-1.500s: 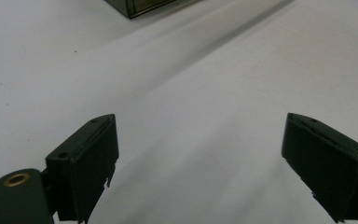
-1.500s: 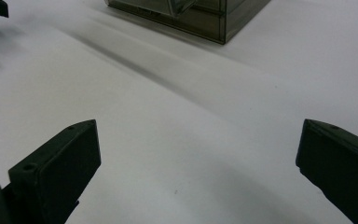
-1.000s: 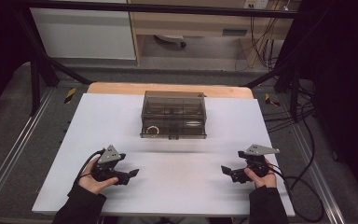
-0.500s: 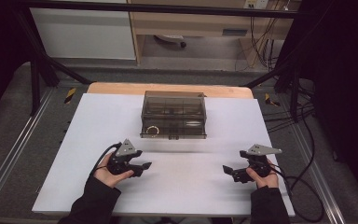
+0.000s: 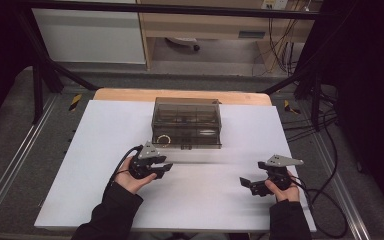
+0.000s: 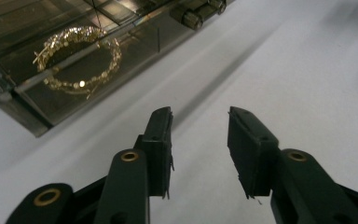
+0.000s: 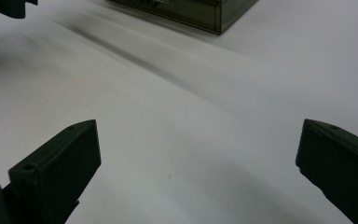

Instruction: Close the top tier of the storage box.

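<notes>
A smoky, see-through box [image 5: 186, 123] sits on the white desk [image 5: 90, 165], toward its far middle, with its long side facing the person. Its walls and lid are dark-tinted clear plastic, and thin partitions split the inside into compartments. Small latches or hinges show on its near edge in the left gripper view. In the near-left compartment lies a gold beaded ring of chain [image 6: 78, 60], a bracelet by the look of it, coiled flat under the lid; in the high view it shows as a small pale circle [image 5: 163, 139]. Something pale lies in the compartment to its right, too blurred to name.

The left tongs [image 5: 163, 168] sit just short of the box's near-left corner, close to it but apart, held by the person's left hand [image 5: 130, 179]. Their jaws stand partly parted with nothing between them, only bare desk. The right tongs [image 5: 247, 183] are well apart from the box, low over the desk at the near right, held by the right hand [image 5: 282, 190]. Their jaws are spread wide and carry nothing.
</notes>
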Action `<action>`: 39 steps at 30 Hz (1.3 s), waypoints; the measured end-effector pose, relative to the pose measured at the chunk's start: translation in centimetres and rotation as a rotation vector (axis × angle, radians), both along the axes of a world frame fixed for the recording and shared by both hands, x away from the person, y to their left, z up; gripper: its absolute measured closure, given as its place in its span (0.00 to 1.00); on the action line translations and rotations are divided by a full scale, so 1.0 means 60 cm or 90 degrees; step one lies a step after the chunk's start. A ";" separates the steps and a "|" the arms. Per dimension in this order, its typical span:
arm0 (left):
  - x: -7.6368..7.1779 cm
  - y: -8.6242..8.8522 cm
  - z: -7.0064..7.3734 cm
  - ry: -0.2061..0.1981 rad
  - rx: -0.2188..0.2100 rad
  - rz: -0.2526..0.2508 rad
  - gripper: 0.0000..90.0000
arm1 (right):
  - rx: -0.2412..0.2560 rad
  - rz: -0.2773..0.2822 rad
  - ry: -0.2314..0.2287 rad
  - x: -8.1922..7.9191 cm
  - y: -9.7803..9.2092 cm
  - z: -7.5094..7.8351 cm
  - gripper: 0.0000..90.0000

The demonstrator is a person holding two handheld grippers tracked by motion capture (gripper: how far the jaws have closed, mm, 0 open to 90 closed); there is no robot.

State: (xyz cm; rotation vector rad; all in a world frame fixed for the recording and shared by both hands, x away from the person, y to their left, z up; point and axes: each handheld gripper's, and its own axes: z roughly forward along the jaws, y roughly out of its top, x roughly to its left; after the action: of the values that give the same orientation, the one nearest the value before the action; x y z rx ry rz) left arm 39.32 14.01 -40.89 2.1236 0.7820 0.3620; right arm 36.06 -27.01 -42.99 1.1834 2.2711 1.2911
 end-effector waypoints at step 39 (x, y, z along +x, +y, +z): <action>0.048 -0.048 0.013 -0.026 -0.018 0.038 1.00 | -0.002 -0.001 0.002 -0.001 0.000 0.000 0.01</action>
State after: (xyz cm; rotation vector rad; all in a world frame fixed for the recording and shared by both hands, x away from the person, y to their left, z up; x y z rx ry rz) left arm 42.20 11.14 -40.08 2.0632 0.8226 0.4225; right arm 35.99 -27.04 -42.98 1.1858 2.2731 1.2869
